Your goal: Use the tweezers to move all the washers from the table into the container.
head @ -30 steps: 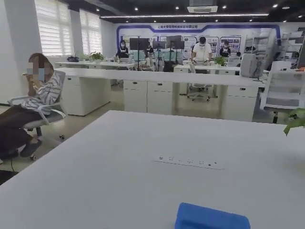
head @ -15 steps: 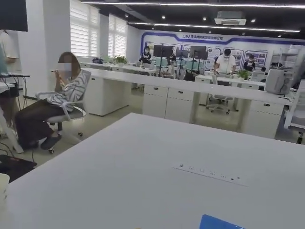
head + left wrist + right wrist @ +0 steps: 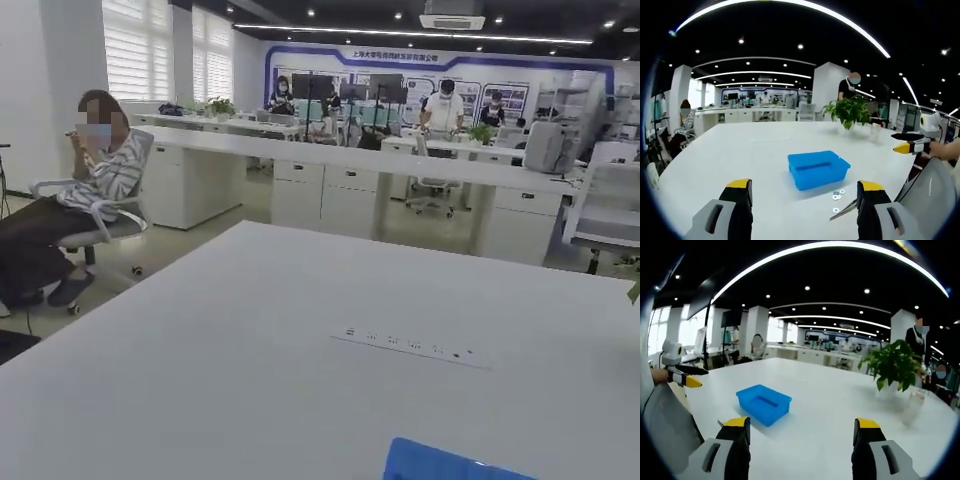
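A handful of small silver metal washers (image 3: 838,194) lie loose on the white counter (image 3: 740,160), just beside the near corner of a shallow blue rectangular plastic container (image 3: 817,169). None can be made out inside the container. A pair of thin silver metal tweezers (image 3: 844,210) lies flat on the counter just beside the washers, with nothing gripping it.

The task appears to be at its very start: the tool is untouched and no washer has been moved. The next move probably calls for one claw to come down on the tweezers and close on them firmly enough to pinch a washer.

In the left gripper view, the left claw (image 3: 804,205) hovers low over the counter, its black, yellow-tipped jaws spread wide and empty, the right-hand jaw close to the tweezers. The right claw (image 3: 800,445) is likewise released and empty in its own view, pointing across the counter with the container (image 3: 763,403) ahead to its left. Each claw is held well apart from the other, out at the container's flanks.

The head view looks out across the office, with the container's blue edge (image 3: 450,465) at the bottom.
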Motion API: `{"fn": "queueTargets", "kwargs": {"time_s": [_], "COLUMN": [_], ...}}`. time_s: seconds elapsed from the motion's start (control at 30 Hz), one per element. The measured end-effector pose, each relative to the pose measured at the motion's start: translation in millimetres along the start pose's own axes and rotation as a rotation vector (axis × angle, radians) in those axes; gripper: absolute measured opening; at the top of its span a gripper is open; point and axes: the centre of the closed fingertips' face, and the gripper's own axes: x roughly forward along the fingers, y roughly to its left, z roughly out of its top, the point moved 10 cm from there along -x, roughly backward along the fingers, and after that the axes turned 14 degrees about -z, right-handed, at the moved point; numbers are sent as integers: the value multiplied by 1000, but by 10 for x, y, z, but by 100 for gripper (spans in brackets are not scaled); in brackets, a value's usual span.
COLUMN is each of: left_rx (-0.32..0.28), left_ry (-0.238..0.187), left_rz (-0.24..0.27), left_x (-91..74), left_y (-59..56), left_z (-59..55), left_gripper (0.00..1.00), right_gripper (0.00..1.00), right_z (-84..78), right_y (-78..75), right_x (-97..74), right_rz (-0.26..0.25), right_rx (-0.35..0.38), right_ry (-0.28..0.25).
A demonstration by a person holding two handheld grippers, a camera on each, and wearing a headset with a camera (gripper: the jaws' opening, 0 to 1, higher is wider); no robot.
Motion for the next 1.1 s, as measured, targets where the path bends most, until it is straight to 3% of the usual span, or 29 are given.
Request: {"fn": "queueTargets", "kwargs": {"time_s": [0.1,0.17,0.33,0.37,0.43,0.5,0.53,0.57,0.73,0.83,0.97,1.03,1.1], "left_rx": [-4,-7,-96,-92,-53,-73,-76,-60,59,100,166,155,191], "left_ry": [66,107,129,152,206,240,245,252,422,489,559,573,609], "left_rz": [-49,-127,-256,-313,-350,-447,-445,-468,-562,-595,-637,-657,-676], "left_x": [21,43,75,87,111,153,174,201,418,534,672,740,786], "left_y": [-17,-48,-104,-116,-85,-89,-69,-61,18,43,55,51,59], "left_z": [-26,-45,-55,-58,-56,-32,-26,-22,-131,-197,-278,-316,-348], "left_gripper": [82,75,63,60,55,50,47,45,27,23,18,18,15], "right_gripper": [80,78,75,74,71,68,68,68,65,64,62,60,59], "right_z": [-13,-12,-33,-34,-49,-63,-71,-81,-83,-97,-94,-88,-92], "right_y": [10,32,34,34,11,20,20,18,61,45,60,76,85], "right_x": [1,5,-6,-10,-6,-5,-1,6,-2,-5,-12,-13,-15], "right_rz": [13,16,23,23,24,32,37,42,53,51,48,52,54], "right_rx": [-7,-25,-32,-32,-29,-22,-18,-13,-25,-36,-44,-39,-47], "right_ry": [8,22,38,43,54,70,77,86,104,114,125,124,132]}}
